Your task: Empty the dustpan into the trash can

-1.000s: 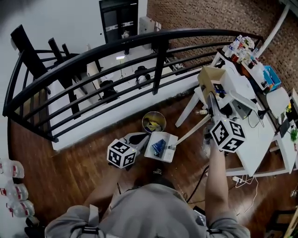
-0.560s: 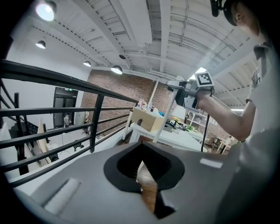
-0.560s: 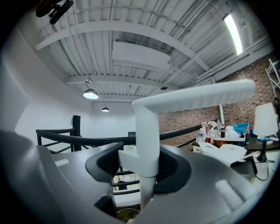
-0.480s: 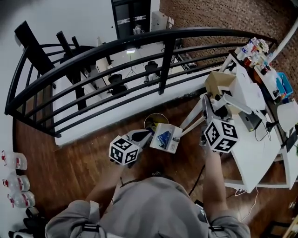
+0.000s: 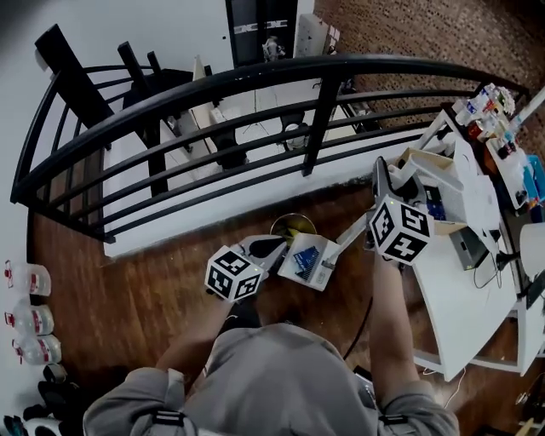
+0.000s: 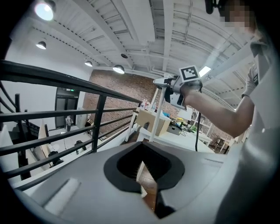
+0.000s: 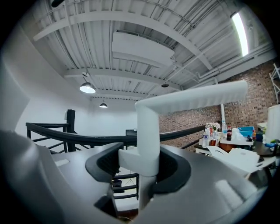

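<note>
Dim head view, glaring ceiling lamps (image 6: pixel 44 9), fisheye-bent, vignetted edges

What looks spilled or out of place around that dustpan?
Nothing stands out. The dustpan is held up by the trash can, covering part of its rim, with something blue inside it. The left gripper clamps its edge, the right gripper its white handle. No spill shows on the wooden floor.
</note>
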Available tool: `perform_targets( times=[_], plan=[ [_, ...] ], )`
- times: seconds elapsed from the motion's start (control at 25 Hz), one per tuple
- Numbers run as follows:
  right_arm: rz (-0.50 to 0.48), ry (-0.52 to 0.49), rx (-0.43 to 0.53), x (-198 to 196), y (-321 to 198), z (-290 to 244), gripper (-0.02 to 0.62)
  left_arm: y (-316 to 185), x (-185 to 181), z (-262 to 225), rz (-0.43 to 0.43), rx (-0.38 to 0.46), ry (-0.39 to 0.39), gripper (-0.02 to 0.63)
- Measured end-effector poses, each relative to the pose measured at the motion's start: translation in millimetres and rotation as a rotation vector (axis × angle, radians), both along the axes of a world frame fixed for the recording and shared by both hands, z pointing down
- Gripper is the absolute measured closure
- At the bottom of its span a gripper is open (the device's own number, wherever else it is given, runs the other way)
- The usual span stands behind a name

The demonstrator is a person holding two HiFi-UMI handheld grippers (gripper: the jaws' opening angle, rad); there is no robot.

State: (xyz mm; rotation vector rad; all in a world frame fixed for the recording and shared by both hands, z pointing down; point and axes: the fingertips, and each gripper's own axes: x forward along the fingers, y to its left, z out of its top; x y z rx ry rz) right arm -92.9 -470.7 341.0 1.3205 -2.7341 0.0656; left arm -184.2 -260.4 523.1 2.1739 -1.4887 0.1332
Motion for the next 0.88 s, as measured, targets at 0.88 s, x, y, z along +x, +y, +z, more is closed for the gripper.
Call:
perform_targets(
  times=[0.88],
  plan=[
    [0.226, 0.244, -0.059, -214.4, -183.8, 53.1, 0.402, -128.6, -193.9, 4.8, 0.197, -0.001, 0.082, 0.601]
  ],
)
